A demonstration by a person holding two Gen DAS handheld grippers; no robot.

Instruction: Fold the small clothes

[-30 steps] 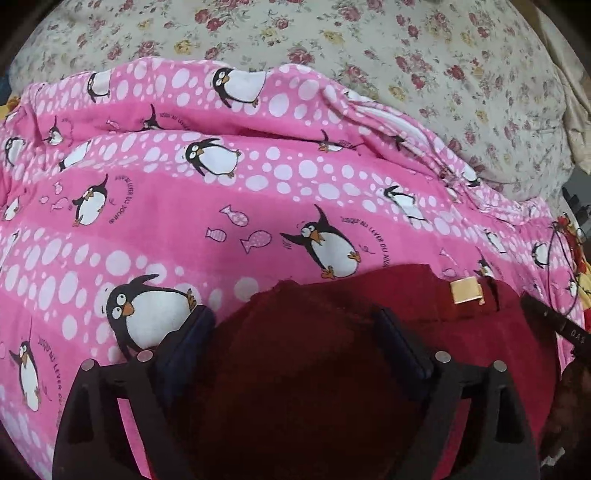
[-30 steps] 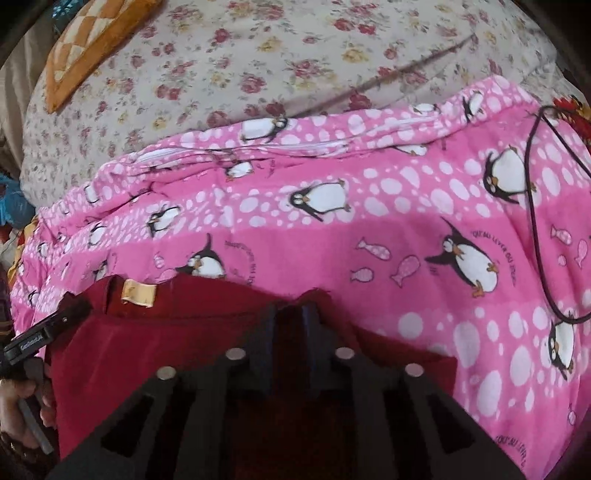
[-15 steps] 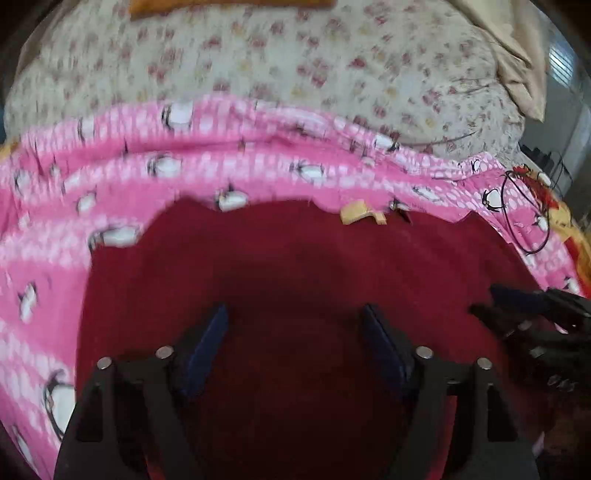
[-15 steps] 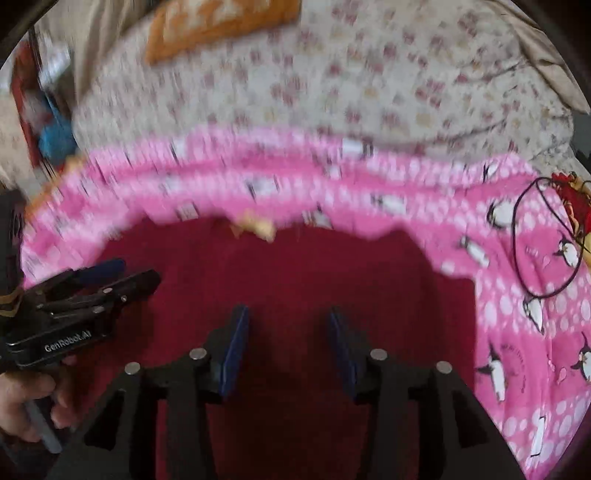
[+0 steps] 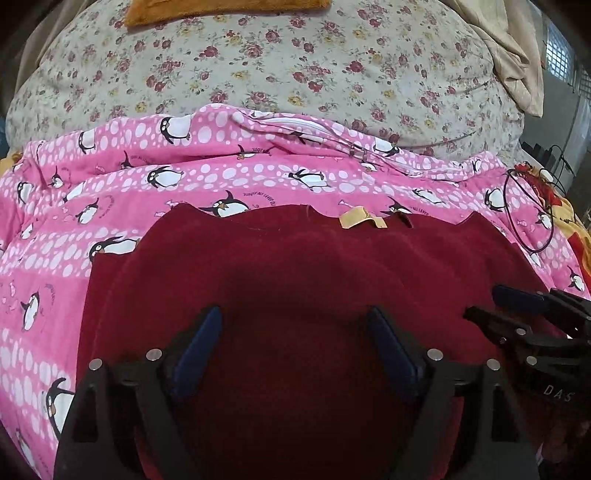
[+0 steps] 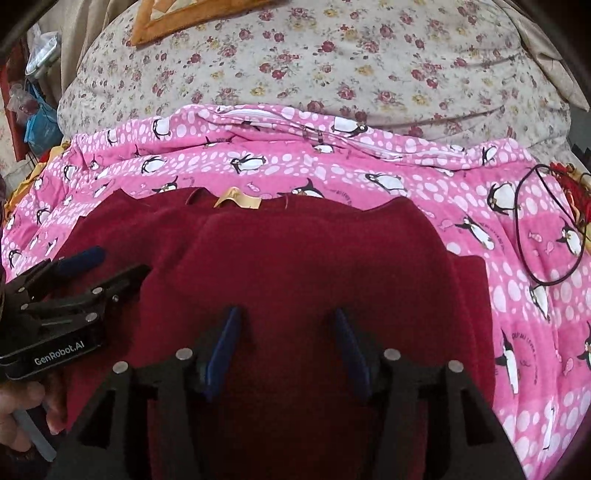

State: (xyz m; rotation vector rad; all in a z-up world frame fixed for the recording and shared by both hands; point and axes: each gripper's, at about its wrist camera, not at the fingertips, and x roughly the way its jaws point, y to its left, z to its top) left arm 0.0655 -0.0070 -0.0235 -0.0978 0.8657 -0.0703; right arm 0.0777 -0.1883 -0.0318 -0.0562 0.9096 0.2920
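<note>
A dark red garment (image 5: 295, 258) lies spread on a pink penguin-print blanket (image 5: 110, 192), with a tan label (image 5: 360, 218) at its far edge. It also shows in the right wrist view (image 6: 314, 258), label (image 6: 240, 201) at the far edge. My left gripper (image 5: 295, 332) is open and empty above the garment's near part. My right gripper (image 6: 286, 332) is open and empty above it too. The right gripper shows at the right in the left wrist view (image 5: 517, 314). The left gripper shows at the left in the right wrist view (image 6: 92, 273).
A floral quilt (image 5: 295, 66) lies beyond the blanket, with an orange cushion (image 5: 221, 11) at the back. A thin black cord loop (image 6: 546, 229) lies on the blanket to the right. Blue bags and clutter (image 6: 37, 110) stand at the far left.
Both grippers let go of the red garment and drew back and up. The right gripper went from shut to open. The garment now lies spread flat on the blanket.
</note>
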